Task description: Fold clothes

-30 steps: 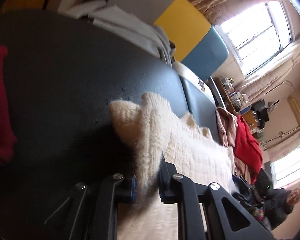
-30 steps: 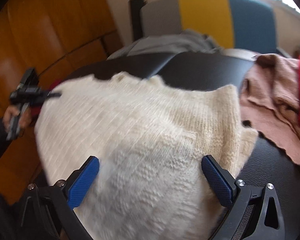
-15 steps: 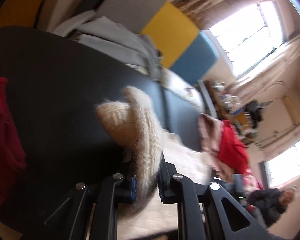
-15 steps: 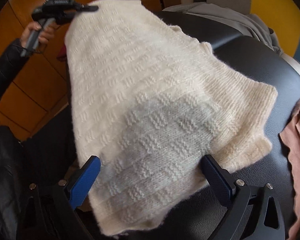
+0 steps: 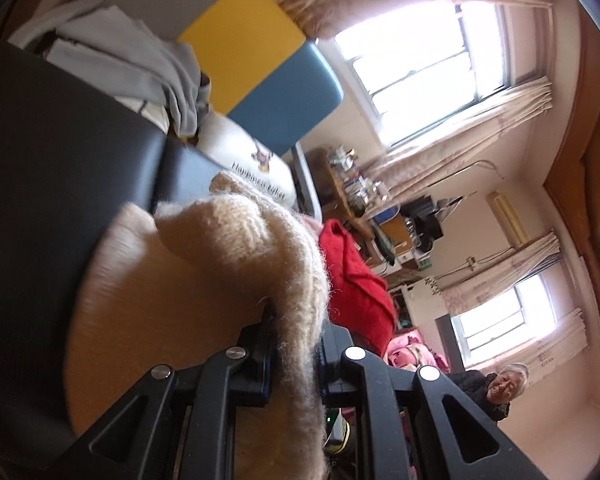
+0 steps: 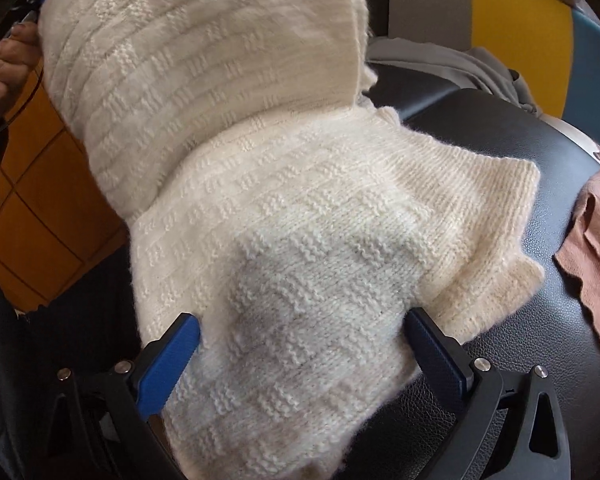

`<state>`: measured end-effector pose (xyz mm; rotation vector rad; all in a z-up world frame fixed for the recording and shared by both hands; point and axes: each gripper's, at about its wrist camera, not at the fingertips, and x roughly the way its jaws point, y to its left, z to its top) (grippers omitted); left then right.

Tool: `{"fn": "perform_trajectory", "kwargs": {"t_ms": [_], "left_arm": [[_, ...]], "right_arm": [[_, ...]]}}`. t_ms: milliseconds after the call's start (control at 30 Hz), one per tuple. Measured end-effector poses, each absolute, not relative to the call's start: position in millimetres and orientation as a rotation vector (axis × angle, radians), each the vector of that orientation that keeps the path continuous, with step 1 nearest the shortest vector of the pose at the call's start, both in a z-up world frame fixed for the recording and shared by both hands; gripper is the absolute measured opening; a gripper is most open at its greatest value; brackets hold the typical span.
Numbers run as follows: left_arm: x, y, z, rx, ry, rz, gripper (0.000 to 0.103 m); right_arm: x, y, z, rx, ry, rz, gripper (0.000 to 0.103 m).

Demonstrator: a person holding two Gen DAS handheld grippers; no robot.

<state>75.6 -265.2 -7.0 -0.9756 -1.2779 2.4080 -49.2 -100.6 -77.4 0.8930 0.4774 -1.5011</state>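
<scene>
Cream sweater: lower part on black padded surface, one edge raised. Left gripper clenched on knit; right gripper spread wide, gripping nothing. Step: fold-over. Next: lay lifted edge across body, release.

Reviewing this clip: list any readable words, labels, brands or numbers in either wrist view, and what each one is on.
"Happiness..." in dark letters, tail blurred: on the white cushion, below a small bear picture, in the left wrist view.
Clutter on the far shelf: any labels too small and blurred to read.
Right wrist view: no text on the cream knitted sweater or elsewhere.
</scene>
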Motion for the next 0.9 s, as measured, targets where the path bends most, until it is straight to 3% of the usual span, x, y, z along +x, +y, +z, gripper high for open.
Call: {"fn": "perform_trajectory", "kwargs": {"t_ms": [533, 767, 900], "left_arm": [[-10.3, -168.0, -111.0, -1.462, -1.239, 2.260, 0.016], [-6.3, -163.4, -91.5, -1.534, -1.322, 2.191, 0.024], [7.4, -168.5, -48.2, -1.390, -1.369, 2.050, 0.025]], "right_arm": [[-49.0, -87.3, -81.7, 0.831, 0.314, -1.541, 0.103], [-44.2, -82.3, -79.5, 0.791, 0.278, -1.577, 0.103], [-40.3, -77.1, -75.3, 0.780, 0.265, -1.611, 0.103]]}}
